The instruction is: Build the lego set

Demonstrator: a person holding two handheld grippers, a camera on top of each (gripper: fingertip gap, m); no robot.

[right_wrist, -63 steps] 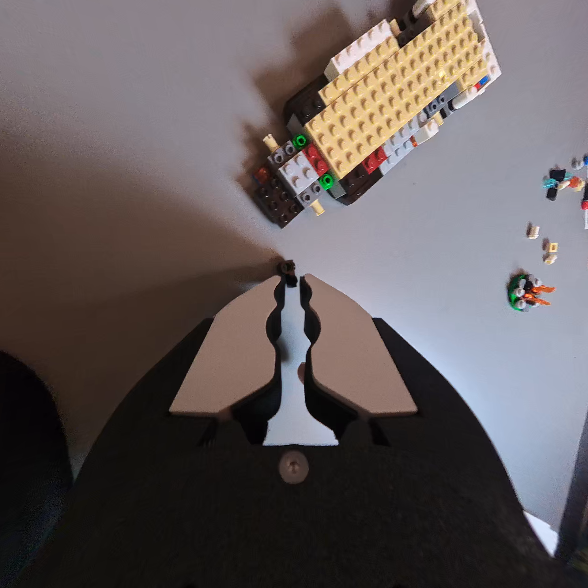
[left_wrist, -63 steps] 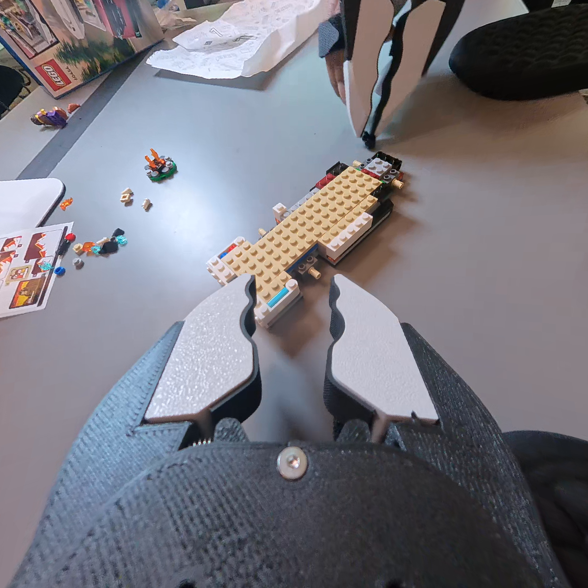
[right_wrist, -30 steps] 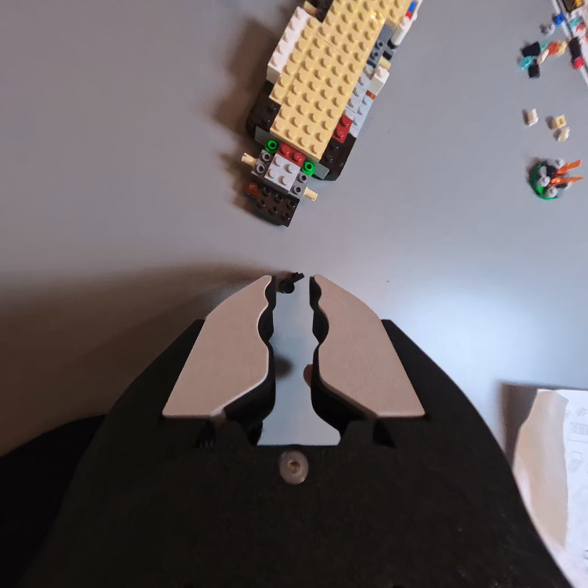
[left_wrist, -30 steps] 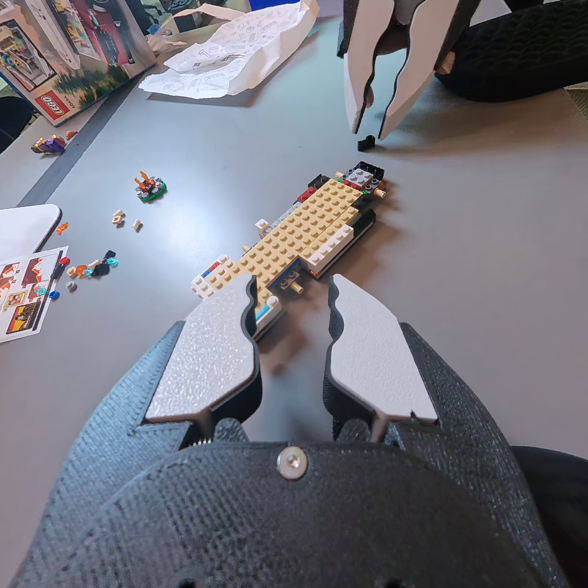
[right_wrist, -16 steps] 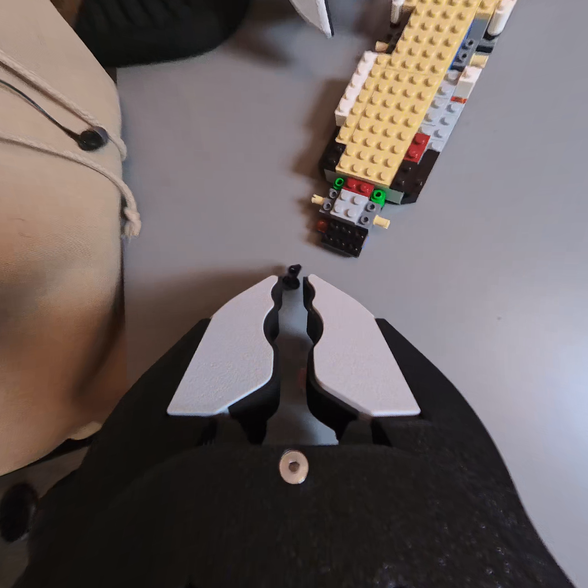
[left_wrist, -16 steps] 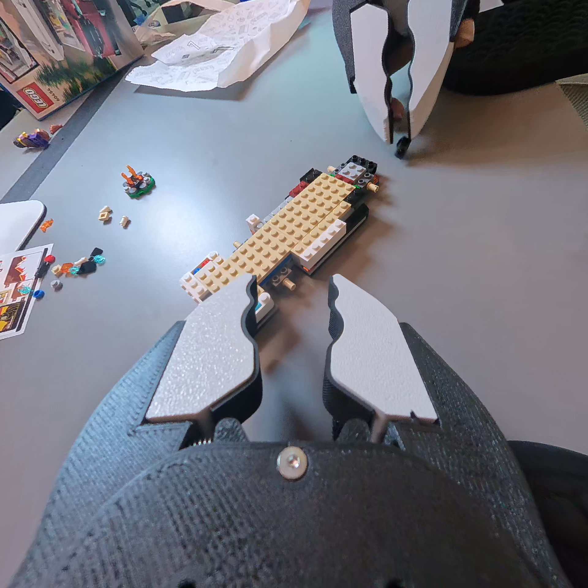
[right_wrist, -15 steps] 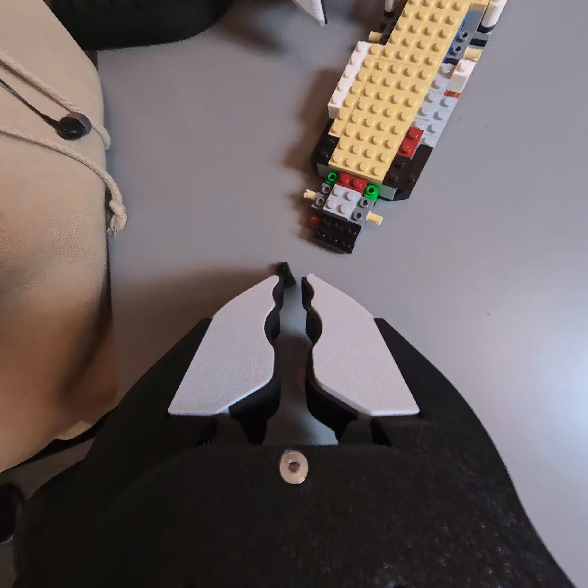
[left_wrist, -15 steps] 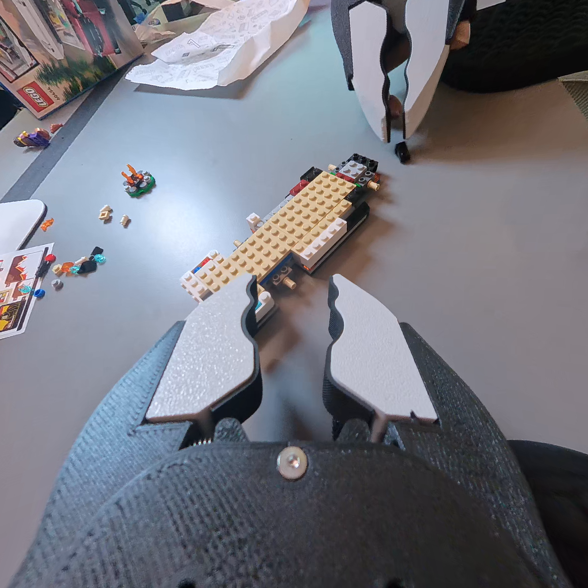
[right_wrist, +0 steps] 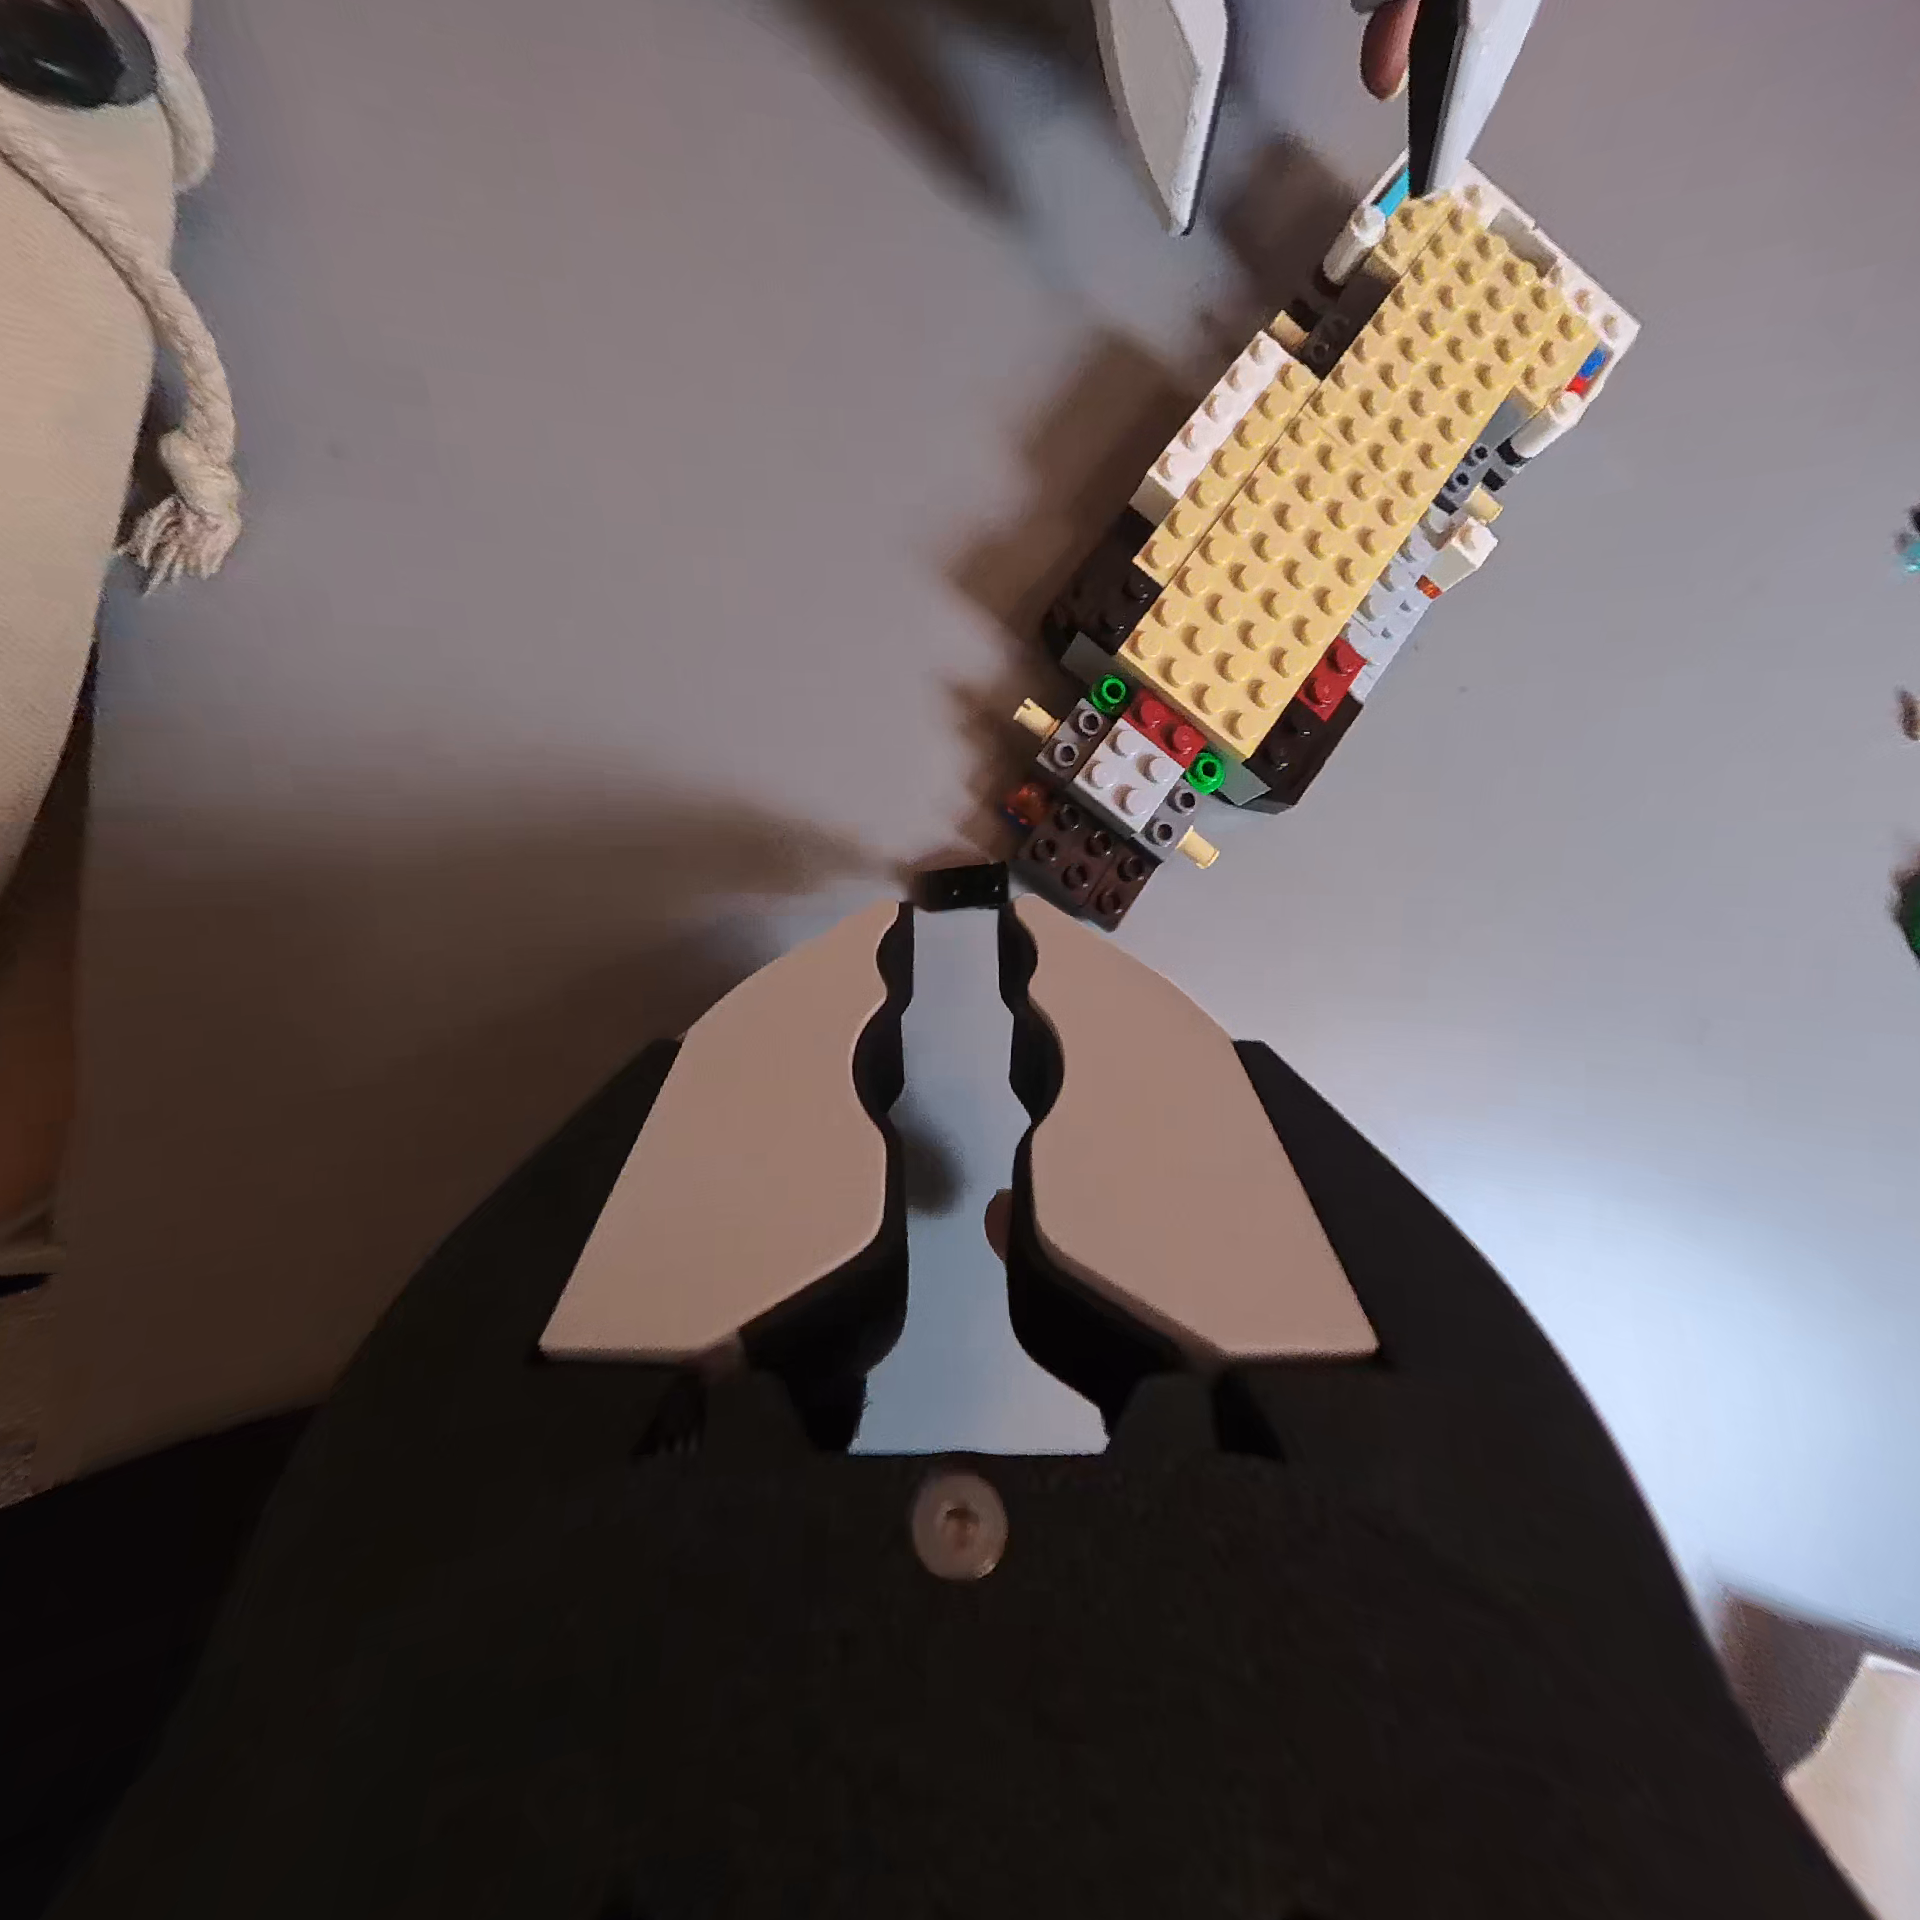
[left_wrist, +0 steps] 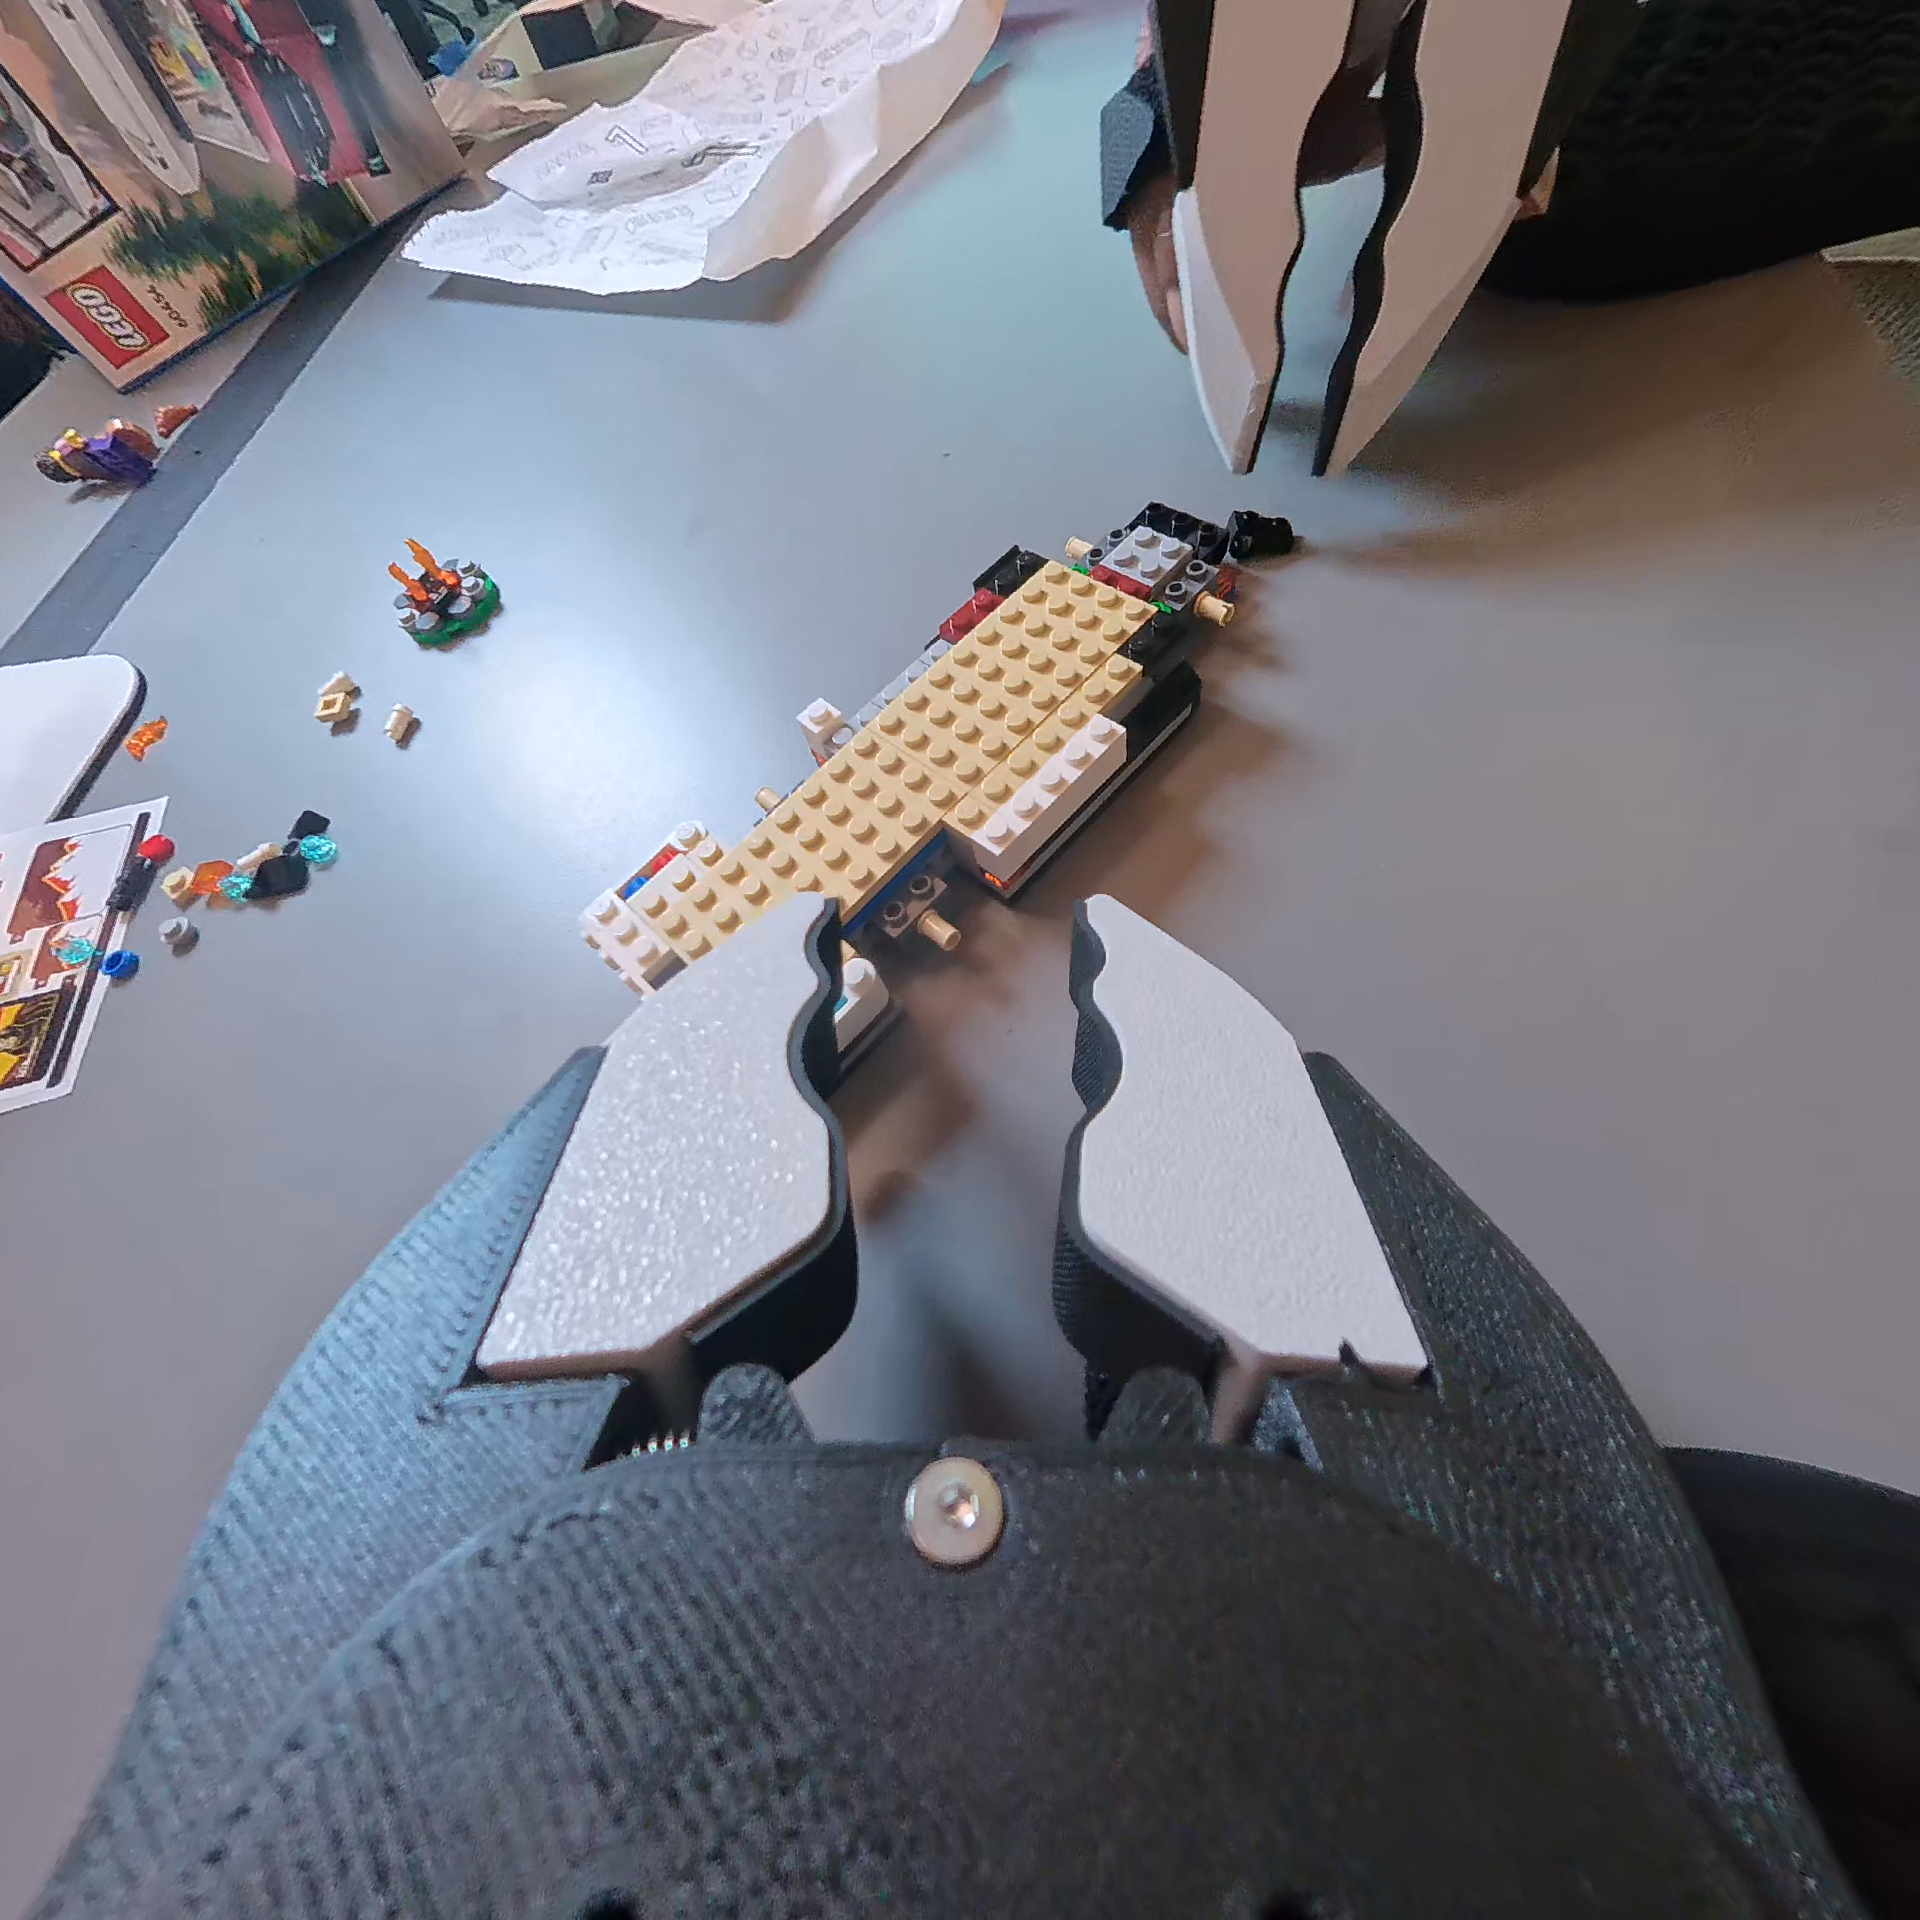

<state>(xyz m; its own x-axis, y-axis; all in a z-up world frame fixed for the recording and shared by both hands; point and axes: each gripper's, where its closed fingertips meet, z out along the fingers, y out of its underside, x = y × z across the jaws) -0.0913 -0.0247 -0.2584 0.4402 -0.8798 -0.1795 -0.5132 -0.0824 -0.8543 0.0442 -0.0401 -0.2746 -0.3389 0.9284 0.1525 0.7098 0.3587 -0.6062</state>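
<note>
- The left gripper (left_wrist: 951,914) is held low over the grey table (left_wrist: 1507,935), angled forward and down in the lower half of the left wrist view; its jaws are spread wide and nothing is gripped between them.
- Its left fingertip (left_wrist: 800,925) is seen overlapping the near end of the brick-built model (left_wrist: 966,748), a long tan-studded assembly with white, black, grey and red bricks that runs diagonally through the centre of that frame; whether fingertip and model touch cannot be told.
- The right gripper (left_wrist: 1283,468) is seen at the upper right of the left wrist view, pointed steeply down, tips just above the table.
- Its jaws are slightly parted; a small black brick (right_wrist: 961,886) lies on the table just past the tips, beside the model's dark far end, and is not clamped.
- In the left wrist view the same black brick (left_wrist: 1259,532) sits clear of the tips, below them in the frame.
- At the left of that frame are scattered small pieces (left_wrist: 239,873), a sticker sheet (left_wrist: 42,956) and a small green round build with orange flames (left_wrist: 445,594); a printed box (left_wrist: 187,156) and crumpled paper bag (left_wrist: 707,156) fill the upper left.
</note>
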